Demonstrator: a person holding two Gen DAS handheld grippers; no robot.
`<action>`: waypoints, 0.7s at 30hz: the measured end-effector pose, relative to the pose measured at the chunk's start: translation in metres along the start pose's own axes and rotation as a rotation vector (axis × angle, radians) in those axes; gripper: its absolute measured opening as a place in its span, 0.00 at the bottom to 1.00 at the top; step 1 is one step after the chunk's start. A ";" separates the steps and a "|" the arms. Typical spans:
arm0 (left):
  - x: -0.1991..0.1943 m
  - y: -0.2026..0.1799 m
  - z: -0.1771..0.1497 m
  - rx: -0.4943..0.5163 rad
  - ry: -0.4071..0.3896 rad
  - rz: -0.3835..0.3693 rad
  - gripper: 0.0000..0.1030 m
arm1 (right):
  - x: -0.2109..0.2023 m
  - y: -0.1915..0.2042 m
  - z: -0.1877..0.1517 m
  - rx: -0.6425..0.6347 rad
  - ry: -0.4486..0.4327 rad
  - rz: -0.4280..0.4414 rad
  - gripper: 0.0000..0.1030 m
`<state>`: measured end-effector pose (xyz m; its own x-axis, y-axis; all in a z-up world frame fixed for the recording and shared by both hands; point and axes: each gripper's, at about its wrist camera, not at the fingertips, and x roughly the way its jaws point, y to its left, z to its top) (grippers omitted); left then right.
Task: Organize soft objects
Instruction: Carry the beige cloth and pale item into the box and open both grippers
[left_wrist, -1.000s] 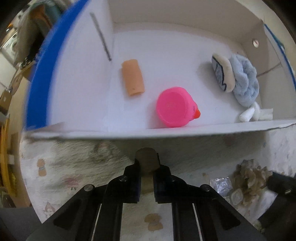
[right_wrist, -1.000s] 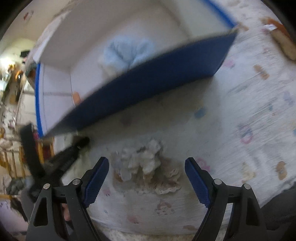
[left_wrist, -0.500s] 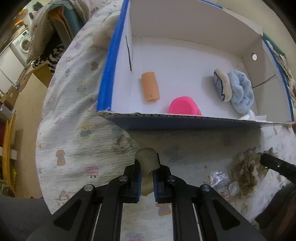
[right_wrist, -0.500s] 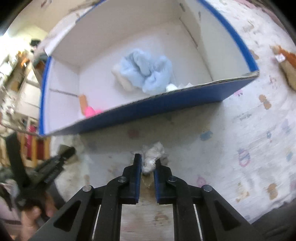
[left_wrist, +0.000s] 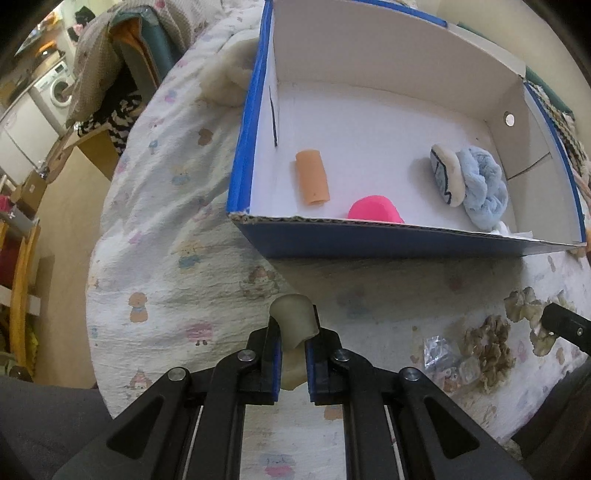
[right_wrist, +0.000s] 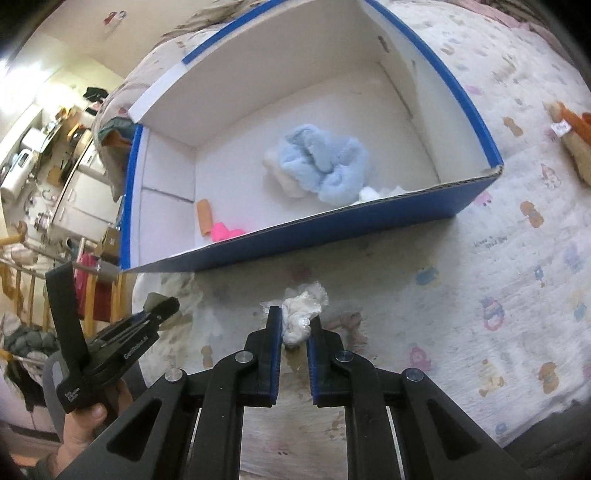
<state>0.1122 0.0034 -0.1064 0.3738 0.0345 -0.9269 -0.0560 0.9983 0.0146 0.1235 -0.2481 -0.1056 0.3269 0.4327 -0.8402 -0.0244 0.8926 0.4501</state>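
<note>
L gripper (left_wrist: 293, 334) has its fingers clamped on a pale beige foam lump (left_wrist: 294, 321), held above the patterned bedsheet (left_wrist: 159, 229) w/ the lump poking out past the tips toward 12 o'clock. R gripper (right_wrist: 294, 326) has its fingers pressed together on a white crumpled soft wad (right_wrist: 301, 314), also over the sheet, just short of the box's near wall. The blue cardboard box (left_wrist: 388, 240) w/ white inside sits at 12 o'clock from both grippers. Inside it, in the left wrist view: orange foam roll (left_wrist: 312, 181) toward 11 o'clock, pink round toy (left_wrist: 375, 210) against the near wall, light blue fluffy plush (left_wrist: 484, 186) at 2 o'clock touching a cream pad w/ dark lines (left_wrist: 447, 173), plus a small white bit (left_wrist: 506, 229) in the near right corner. On the sheet at 3 o'clock from L gripper: a brownish crumbly clump (left_wrist: 491, 343) and a clear plastic wrapper (left_wrist: 441, 350) beside it, touching or not can't tell.
</note>
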 end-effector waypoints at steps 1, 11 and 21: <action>-0.004 0.000 0.000 -0.008 -0.009 0.003 0.09 | -0.002 0.002 -0.001 -0.010 -0.003 0.001 0.13; -0.040 -0.011 -0.002 0.007 -0.086 -0.019 0.09 | -0.030 0.023 -0.008 -0.083 -0.083 0.057 0.13; -0.089 -0.011 0.037 0.037 -0.250 -0.069 0.09 | -0.066 0.034 0.032 -0.105 -0.226 0.102 0.14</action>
<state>0.1142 -0.0086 -0.0099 0.5929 -0.0280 -0.8048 0.0094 0.9996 -0.0278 0.1312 -0.2502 -0.0255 0.5202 0.4927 -0.6976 -0.1625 0.8590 0.4855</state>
